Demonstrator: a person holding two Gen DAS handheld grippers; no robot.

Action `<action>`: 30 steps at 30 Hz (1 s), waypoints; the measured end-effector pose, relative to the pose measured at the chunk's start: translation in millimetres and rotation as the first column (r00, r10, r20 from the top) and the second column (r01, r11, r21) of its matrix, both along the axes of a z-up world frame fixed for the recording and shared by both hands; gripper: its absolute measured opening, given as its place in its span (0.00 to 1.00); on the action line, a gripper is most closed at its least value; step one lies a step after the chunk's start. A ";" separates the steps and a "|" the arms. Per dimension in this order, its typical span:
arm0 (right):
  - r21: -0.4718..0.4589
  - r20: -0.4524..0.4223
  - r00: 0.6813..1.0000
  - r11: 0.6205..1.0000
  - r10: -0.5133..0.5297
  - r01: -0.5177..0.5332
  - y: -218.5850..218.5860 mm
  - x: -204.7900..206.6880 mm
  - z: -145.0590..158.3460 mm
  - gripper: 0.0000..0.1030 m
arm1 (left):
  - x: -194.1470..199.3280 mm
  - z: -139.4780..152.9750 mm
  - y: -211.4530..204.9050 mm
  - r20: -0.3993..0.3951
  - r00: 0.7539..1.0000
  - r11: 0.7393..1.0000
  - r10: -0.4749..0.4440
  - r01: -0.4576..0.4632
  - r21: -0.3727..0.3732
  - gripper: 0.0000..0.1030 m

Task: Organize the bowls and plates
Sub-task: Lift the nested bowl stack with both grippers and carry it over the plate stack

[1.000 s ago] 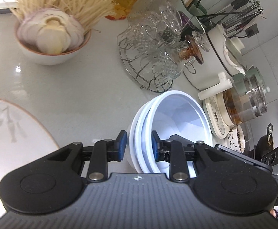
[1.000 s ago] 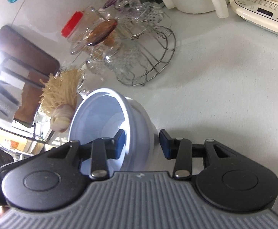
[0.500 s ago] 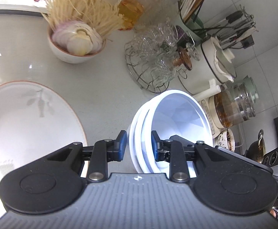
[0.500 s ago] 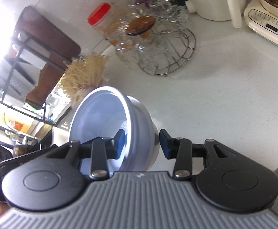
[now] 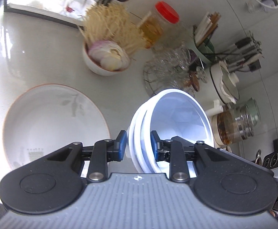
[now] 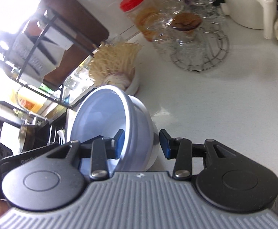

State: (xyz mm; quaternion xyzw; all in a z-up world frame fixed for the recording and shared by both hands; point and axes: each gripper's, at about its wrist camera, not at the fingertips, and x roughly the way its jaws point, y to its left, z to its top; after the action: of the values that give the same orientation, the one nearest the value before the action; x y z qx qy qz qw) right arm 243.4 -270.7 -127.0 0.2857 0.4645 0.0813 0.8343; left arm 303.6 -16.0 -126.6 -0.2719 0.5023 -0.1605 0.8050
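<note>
Both grippers pinch the bowls' rim — left gripper across the nested walls, right gripper over one wall of the bowls, held tilted above the counter. The plate lies at nine o'clock — level them, lower together.

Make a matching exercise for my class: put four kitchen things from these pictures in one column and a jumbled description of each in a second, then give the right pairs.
Things
1. jar
2. large plate
3. stacked white bowls
4. small bowl

Descriptions
A. held at the rim by both hand-held grippers (left, right)
B. holds sliced onion and pale noodles
C. has a red lid
D. lies flat on the counter, with a leaf pattern

Pairs: 1-C, 2-D, 3-A, 4-B
</note>
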 end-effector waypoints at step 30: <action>0.056 -0.072 0.944 0.946 0.323 -0.319 99.0 51.2 -57.0 0.41 | -18.2 -49.1 96.9 -0.089 0.963 0.964 0.255 -0.245 0.105 0.30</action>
State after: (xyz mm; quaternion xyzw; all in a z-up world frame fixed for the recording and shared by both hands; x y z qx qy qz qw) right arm 294.5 -171.8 -184.0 0.2274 0.5359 0.2147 0.7842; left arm 285.3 80.9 -175.6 -0.3031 0.5111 -0.0199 0.8041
